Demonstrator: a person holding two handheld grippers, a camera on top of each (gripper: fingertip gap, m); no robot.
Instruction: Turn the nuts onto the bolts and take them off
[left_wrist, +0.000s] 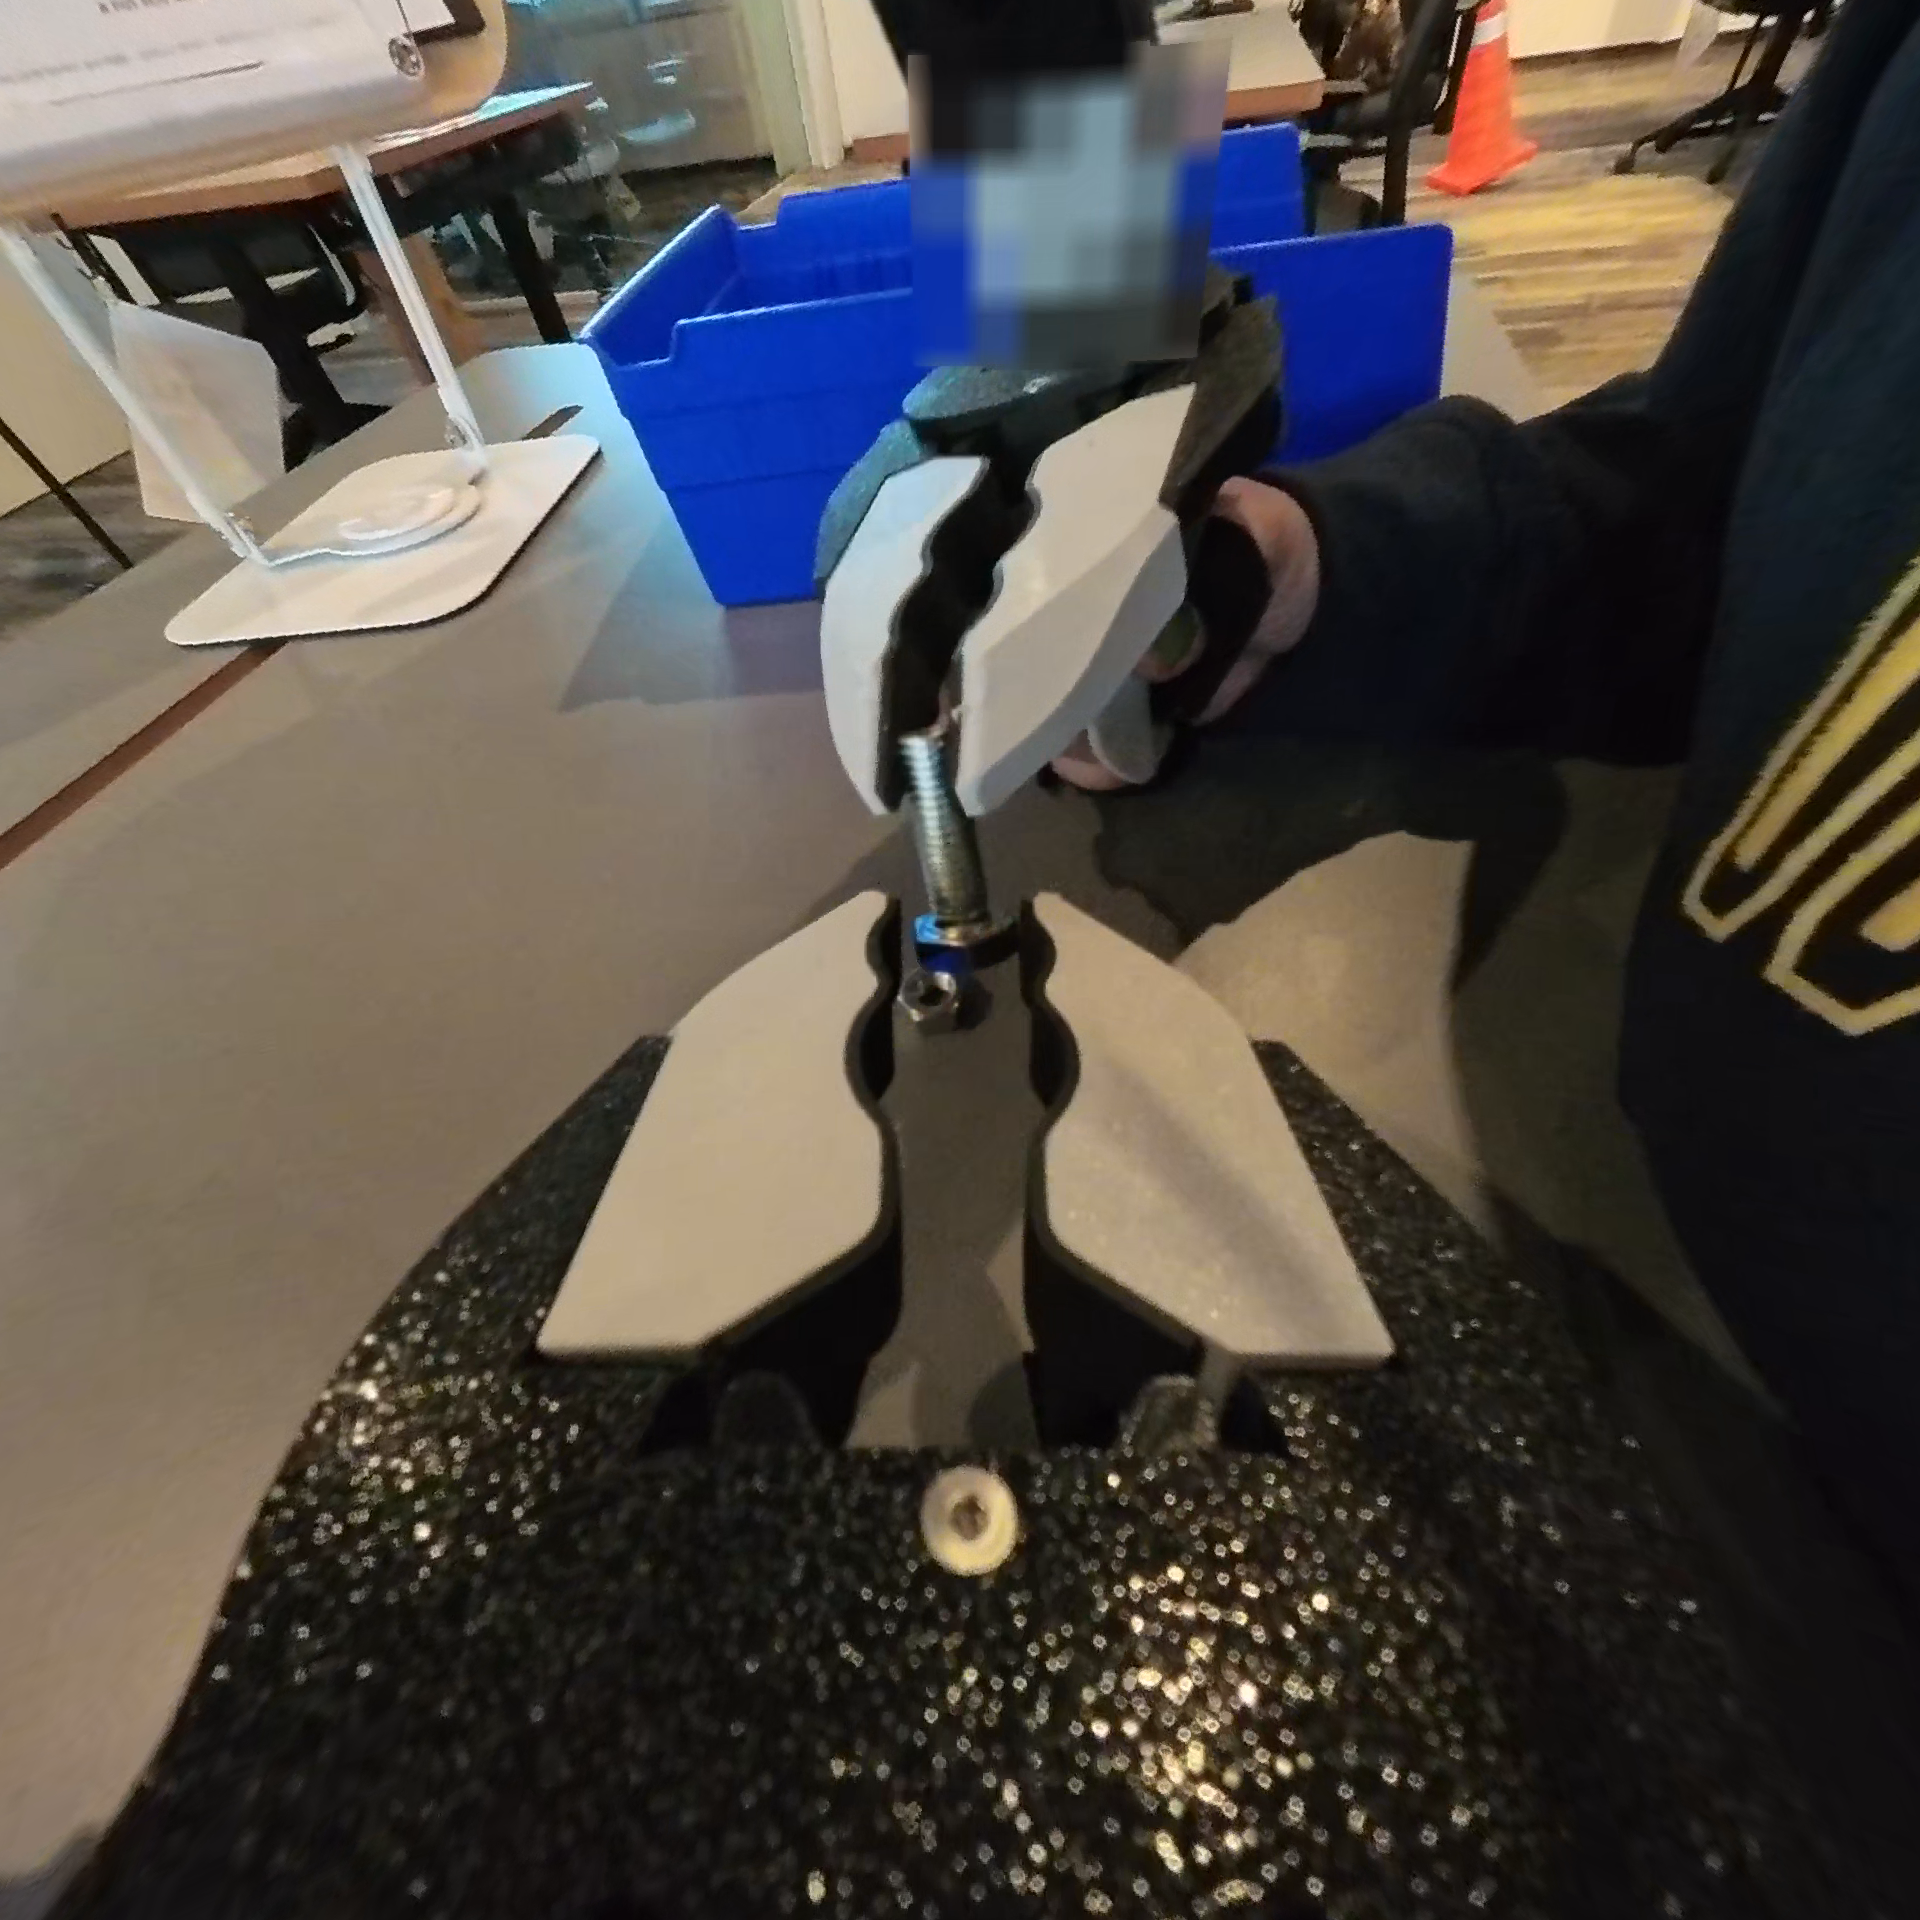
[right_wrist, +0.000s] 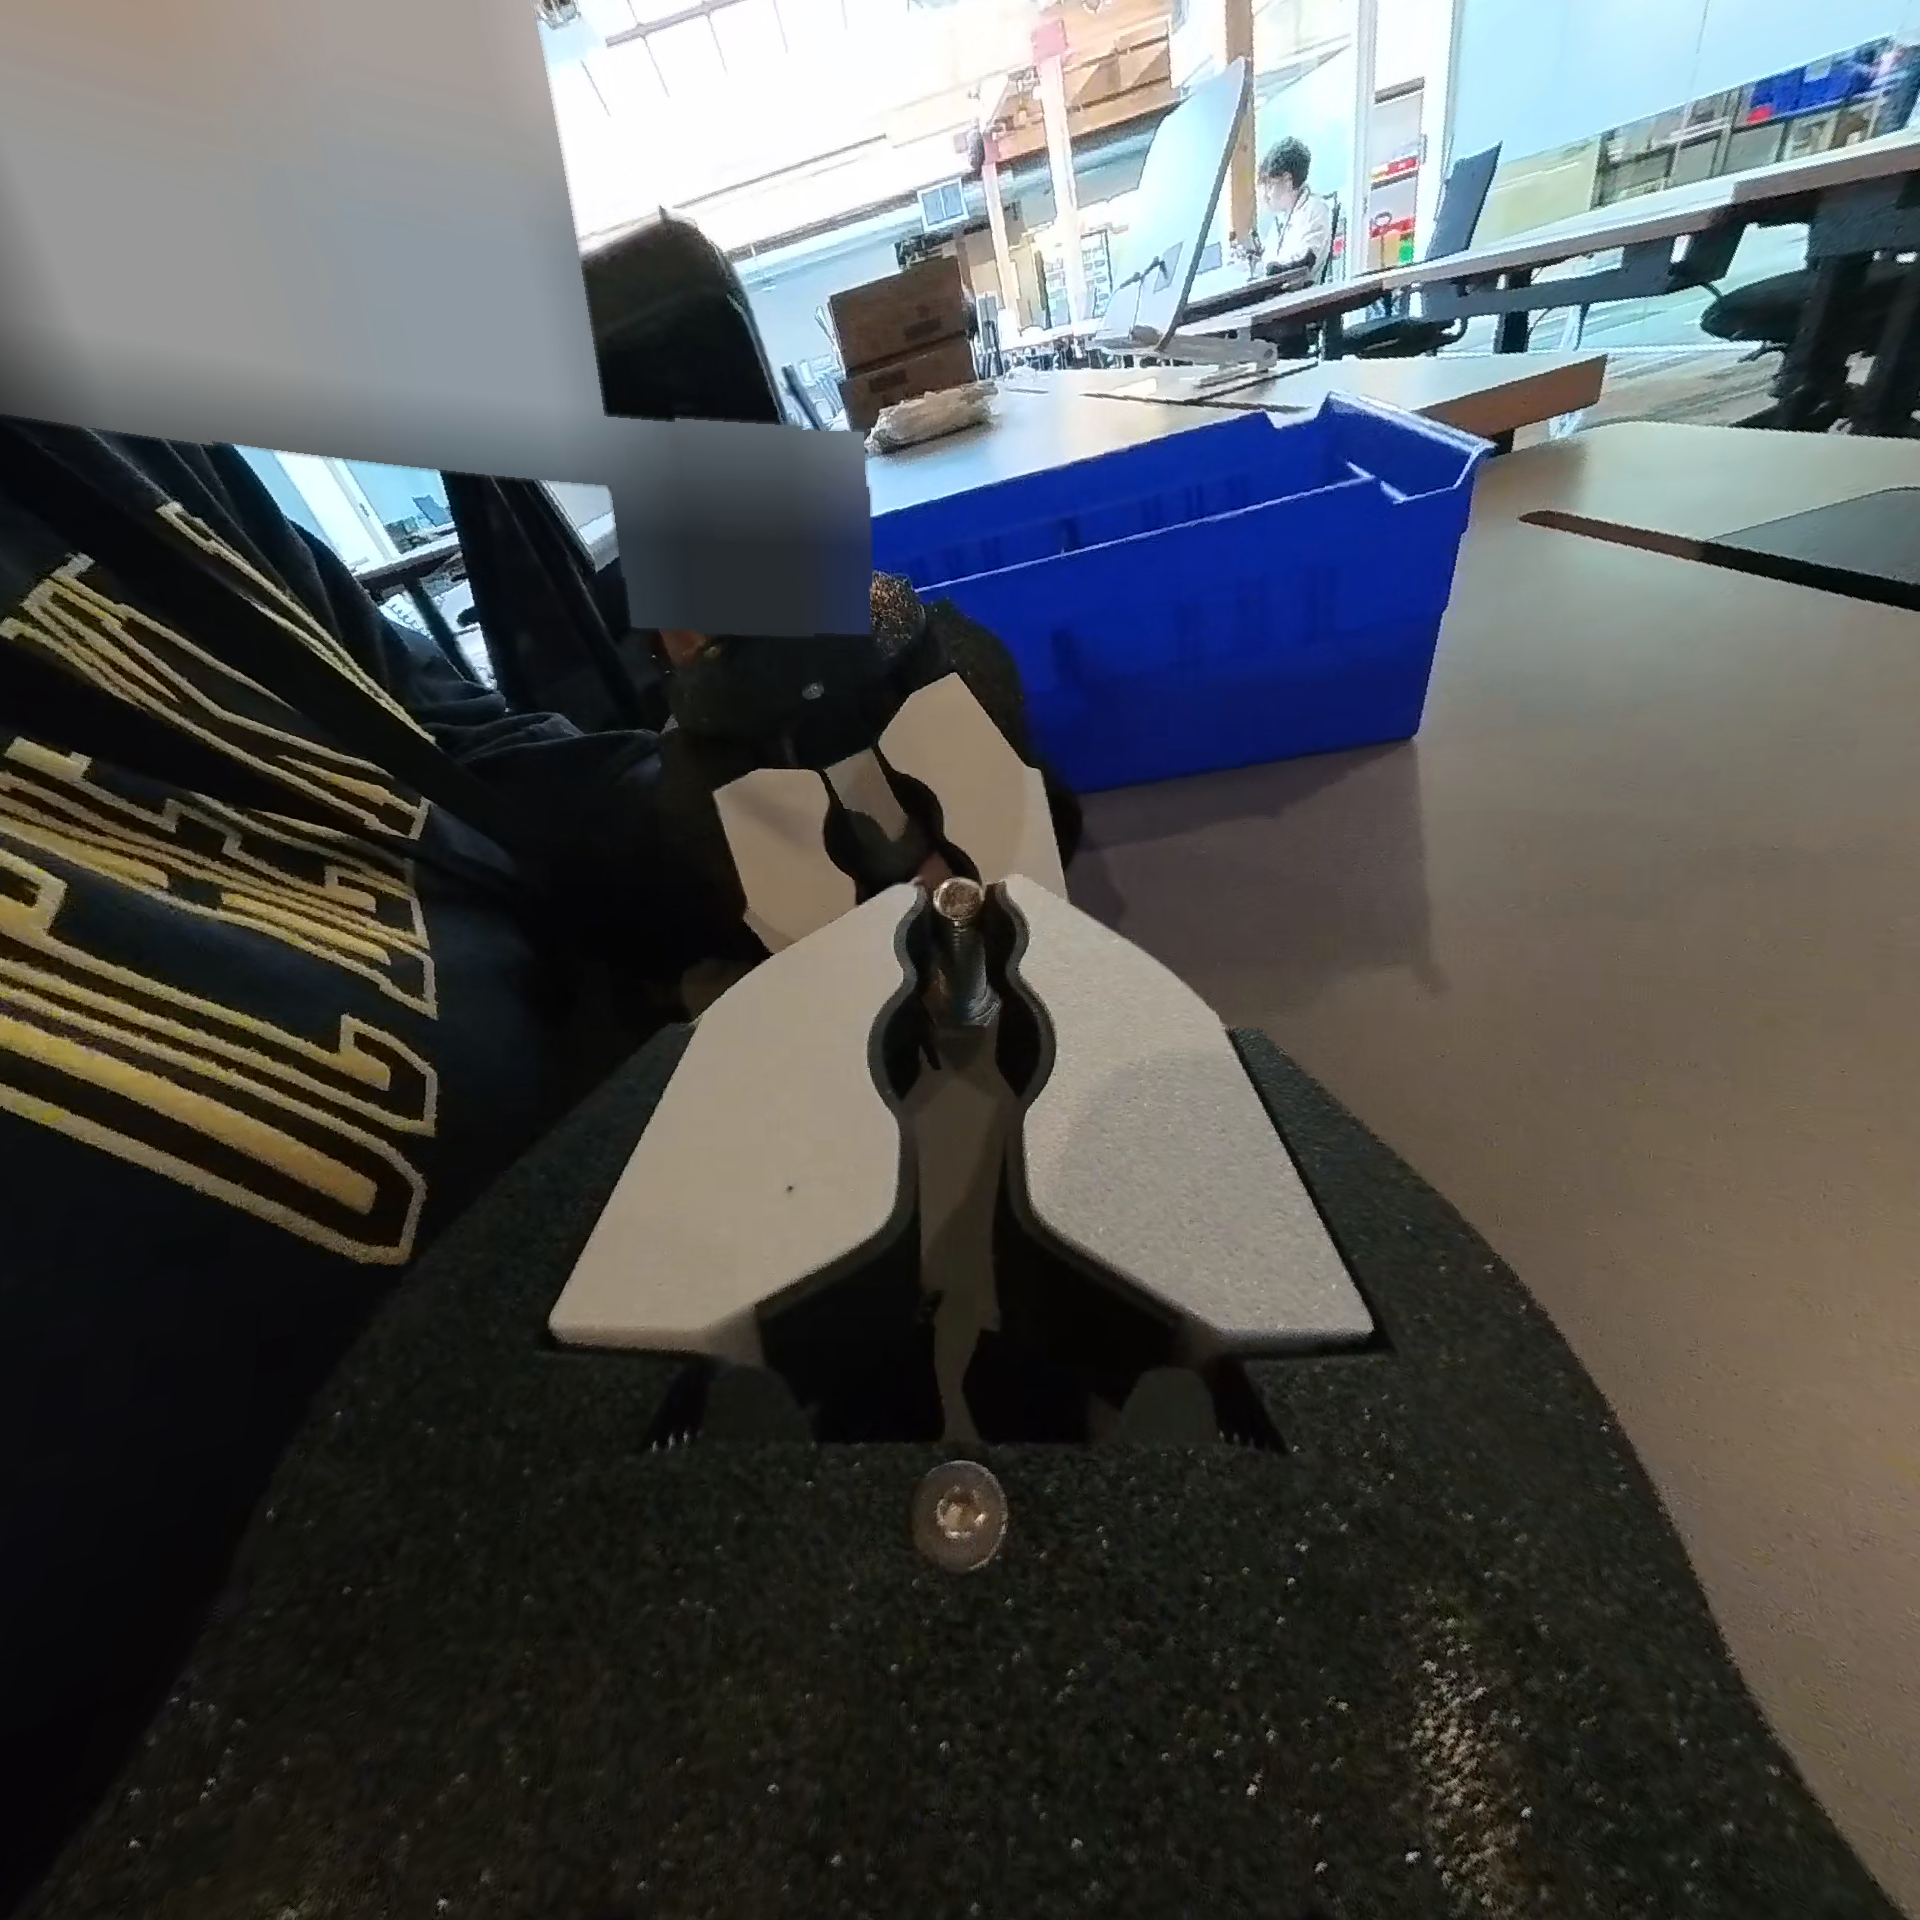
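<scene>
My right gripper (right_wrist: 958, 894) is shut on the threaded shaft of a silver bolt (right_wrist: 958, 961). In the left wrist view it (left_wrist: 930, 800) comes down from above and holds the bolt (left_wrist: 935, 852) nearly upright, head down, just over the grey table (left_wrist: 416, 935). My left gripper (left_wrist: 961, 914) is open, low over the table, its fingertips on either side of the bolt head. A small silver nut (left_wrist: 932, 1003) lies loose on the table between its fingers, touching neither. The left gripper's white fingers (right_wrist: 790, 831) show just behind the right gripper in the right wrist view.
A blue plastic bin (left_wrist: 748, 436) stands on the table behind the grippers; it also shows in the right wrist view (right_wrist: 1247, 644). A clear sign stand on a white base (left_wrist: 384, 540) is at the far left. The person's dark sweatshirt (left_wrist: 1766, 727) fills the right side. The tips of both grippers are at nearly the same place.
</scene>
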